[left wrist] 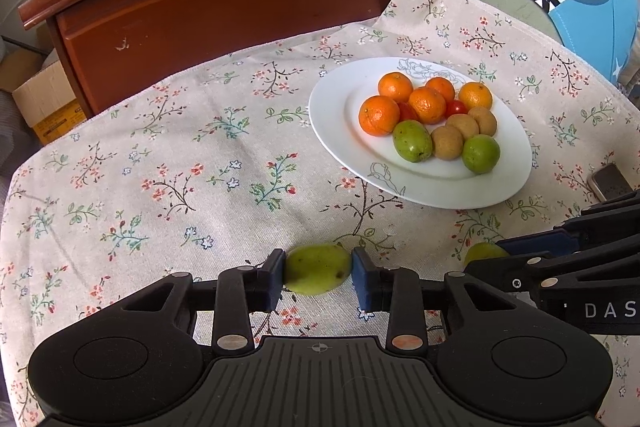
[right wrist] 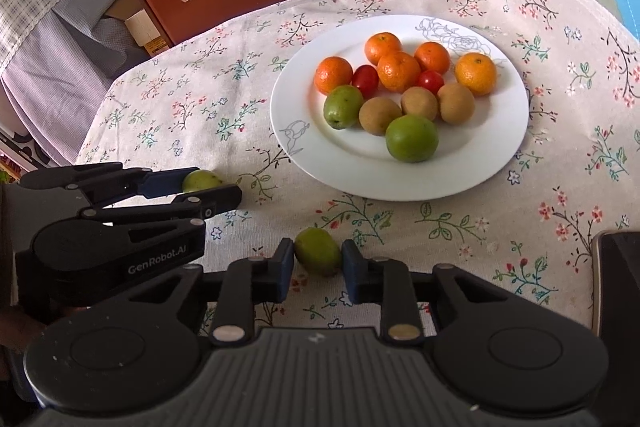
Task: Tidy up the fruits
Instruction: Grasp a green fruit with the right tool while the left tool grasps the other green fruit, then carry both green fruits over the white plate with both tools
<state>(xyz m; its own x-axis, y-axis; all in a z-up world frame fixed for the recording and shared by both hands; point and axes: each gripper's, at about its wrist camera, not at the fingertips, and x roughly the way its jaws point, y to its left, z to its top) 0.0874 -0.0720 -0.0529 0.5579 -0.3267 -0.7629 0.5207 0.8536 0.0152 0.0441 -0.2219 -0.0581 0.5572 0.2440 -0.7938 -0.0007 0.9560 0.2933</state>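
Two green fruits off the plate (right wrist: 400,163), on the floral cloth (left wrist: 160,163) over the table. Left hand-held gripper (left wrist: 318,273) clamped on one green fruit (left wrist: 318,269), pads pressed against both its sides. Right hand-held gripper (right wrist: 318,259) closed on the other green fruit (right wrist: 319,251), likewise resting on the cloth. On the white plate: five oranges (right wrist: 398,71), two cherry tomatoes (right wrist: 365,79), three brown kiwis (right wrist: 419,103), two more green fruits (right wrist: 412,139). Dark flat object, possibly a phone (right wrist: 618,279), at the right edge of the cloth.
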